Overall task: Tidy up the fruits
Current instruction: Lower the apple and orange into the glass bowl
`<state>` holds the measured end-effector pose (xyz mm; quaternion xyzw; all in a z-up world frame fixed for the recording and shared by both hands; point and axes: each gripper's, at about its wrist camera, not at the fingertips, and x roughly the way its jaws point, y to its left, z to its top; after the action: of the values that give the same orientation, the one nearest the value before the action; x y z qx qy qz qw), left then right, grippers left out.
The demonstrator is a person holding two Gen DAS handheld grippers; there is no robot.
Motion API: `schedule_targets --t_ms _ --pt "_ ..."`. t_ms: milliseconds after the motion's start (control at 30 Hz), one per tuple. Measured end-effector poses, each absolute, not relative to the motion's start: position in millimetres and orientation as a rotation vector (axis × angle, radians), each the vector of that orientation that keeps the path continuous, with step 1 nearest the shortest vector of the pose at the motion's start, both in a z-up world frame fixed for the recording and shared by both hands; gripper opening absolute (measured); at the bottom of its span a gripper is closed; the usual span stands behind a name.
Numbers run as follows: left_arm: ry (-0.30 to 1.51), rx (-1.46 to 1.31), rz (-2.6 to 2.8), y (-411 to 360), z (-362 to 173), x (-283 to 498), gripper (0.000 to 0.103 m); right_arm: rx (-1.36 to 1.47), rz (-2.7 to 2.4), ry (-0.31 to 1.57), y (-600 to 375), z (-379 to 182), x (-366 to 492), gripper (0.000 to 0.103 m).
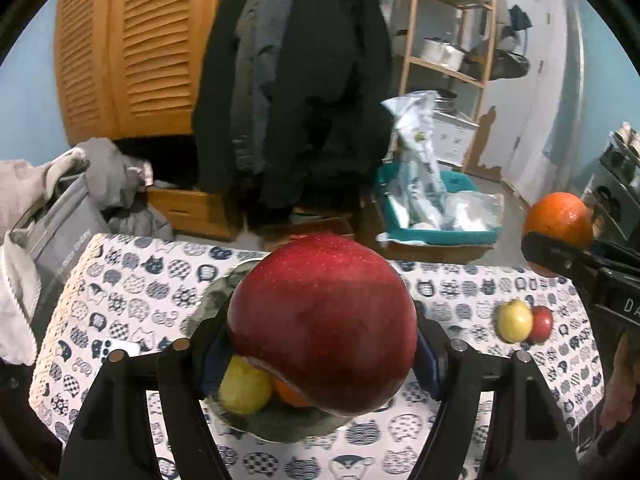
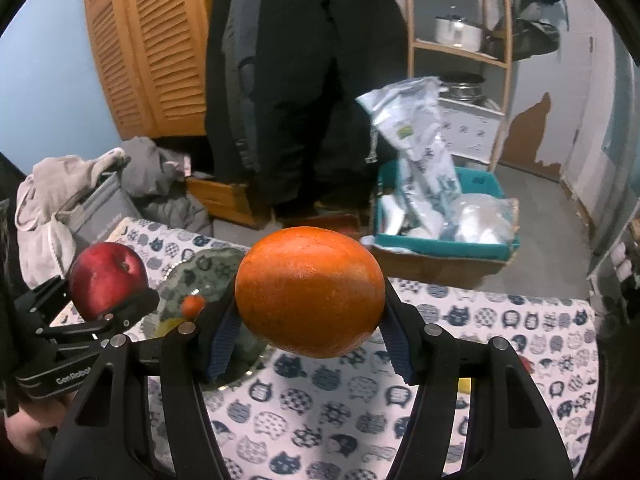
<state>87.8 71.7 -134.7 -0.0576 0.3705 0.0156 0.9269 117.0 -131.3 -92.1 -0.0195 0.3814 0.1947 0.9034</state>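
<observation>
Two fruits in transit above a surface [image 1: 132,280] covered with a cat-print cloth. The left gripper [image 1: 324,344] holds a large red apple [image 1: 324,320], its fingers closed on the fruit's widest girth; directly below lies a grey-green patterned bowl [image 1: 216,300] that already contains a yellow fruit [image 1: 244,388] and a small orange fruit [image 1: 290,396]. The right gripper [image 2: 310,320] holds an orange [image 2: 310,292] in the same manner, blue pads pressing on its two opposite sides, over the cloth and just to the right of the bowl. A yellow apple [image 1: 515,320] and a smaller red apple [image 1: 543,323], touching one another, remain on the cloth well apart from the bowl. Handling, as judged: both carried fruits are firm, rounded and fairly heavy for their size; the apple's waxy skin is likely slippery and bruises under hard pressure, whereas the orange's pebbled rind should offer better friction and yield slightly. Each is best taken across its equator, as here, and lowered close to the bowl before release, since a dropped fruit would roll or strike those already inside.
</observation>
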Motion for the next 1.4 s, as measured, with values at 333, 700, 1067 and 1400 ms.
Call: schedule_targets --t_ms 333,700,1067,1400 --pt "0.834 -0.157 0.113 119 -169 104 0.076 -0.062 0.461 0.871 -78 -133 143 0.063" --pt "0.938 -0.174 0.176 149 -219 128 0.076 -0.088 0.496 1.015 -35 -197 164 0.063" --pt "1.024 -0.202 0.199 168 -257 137 0.076 -0.159 0.523 1.104 -8 -240 170 0.063" --pt "1.070 -0.214 0.181 169 -273 145 0.076 -0.173 0.523 1.178 -2 -261 174 0.064"
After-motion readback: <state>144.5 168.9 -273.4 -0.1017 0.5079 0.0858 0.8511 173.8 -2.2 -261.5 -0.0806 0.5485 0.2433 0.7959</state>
